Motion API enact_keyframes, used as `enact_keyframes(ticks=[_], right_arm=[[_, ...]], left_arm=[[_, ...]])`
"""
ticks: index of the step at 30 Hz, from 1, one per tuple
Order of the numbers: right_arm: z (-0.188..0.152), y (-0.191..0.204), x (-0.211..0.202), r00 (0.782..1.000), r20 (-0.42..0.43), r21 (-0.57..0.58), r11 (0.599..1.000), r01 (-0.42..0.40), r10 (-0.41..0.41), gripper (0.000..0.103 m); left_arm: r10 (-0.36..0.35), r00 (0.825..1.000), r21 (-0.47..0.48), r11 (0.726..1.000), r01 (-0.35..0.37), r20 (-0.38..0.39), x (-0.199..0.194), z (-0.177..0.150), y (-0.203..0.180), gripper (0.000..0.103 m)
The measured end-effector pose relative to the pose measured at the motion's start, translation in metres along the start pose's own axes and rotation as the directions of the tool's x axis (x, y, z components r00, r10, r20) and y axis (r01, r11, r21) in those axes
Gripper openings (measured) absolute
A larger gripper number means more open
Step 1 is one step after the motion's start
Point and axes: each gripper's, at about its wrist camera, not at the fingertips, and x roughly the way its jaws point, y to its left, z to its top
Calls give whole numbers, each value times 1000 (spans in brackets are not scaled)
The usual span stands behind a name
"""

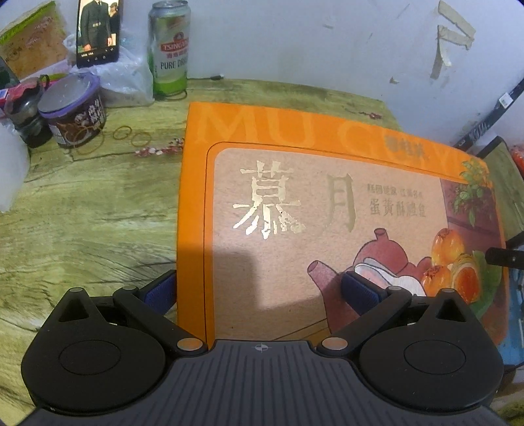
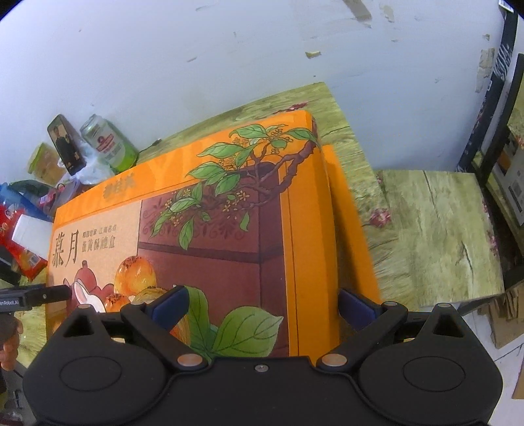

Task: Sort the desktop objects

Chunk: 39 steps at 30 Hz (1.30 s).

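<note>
A big orange gift box [image 1: 327, 203] with gold characters and a teapot picture lies flat on the green wood-print table [image 1: 82, 213]. My left gripper [image 1: 258, 291] is open at the box's near left corner. Its left pad [image 1: 160, 291] sits outside the box's left side, partly hidden by it, and the other pad is over the lid. In the right wrist view the same box [image 2: 229, 213] fills the middle. My right gripper [image 2: 263, 306] is open across the box's near right edge, one pad over the lid and one beside the orange side wall.
At the back left stand a green beer can [image 1: 168, 49], a propped phone [image 1: 98, 31], a purple-lidded cup [image 1: 73, 108] and loose rubber bands [image 1: 131, 134]. A red snack packet [image 2: 19, 249] lies left of the box. A lower side table [image 2: 442, 229] adjoins on the right.
</note>
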Motion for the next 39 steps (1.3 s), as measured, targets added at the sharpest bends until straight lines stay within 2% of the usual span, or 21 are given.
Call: enact_keyframes(ticks=[6, 20, 39], right_arm=[[17, -19, 7, 999, -22, -23, 999, -25, 24, 99], [38, -38, 39, 992, -111, -37, 998, -57, 53, 99], [43, -36, 44, 991, -134, -80, 996, -30, 19, 99]], left_arm=[[28, 999, -29, 999, -29, -19, 8, 2, -16, 103], [66, 995, -97, 993, -74, -76, 30, 15, -14, 103], [68, 992, -125, 989, -81, -109, 39, 13, -16, 103]])
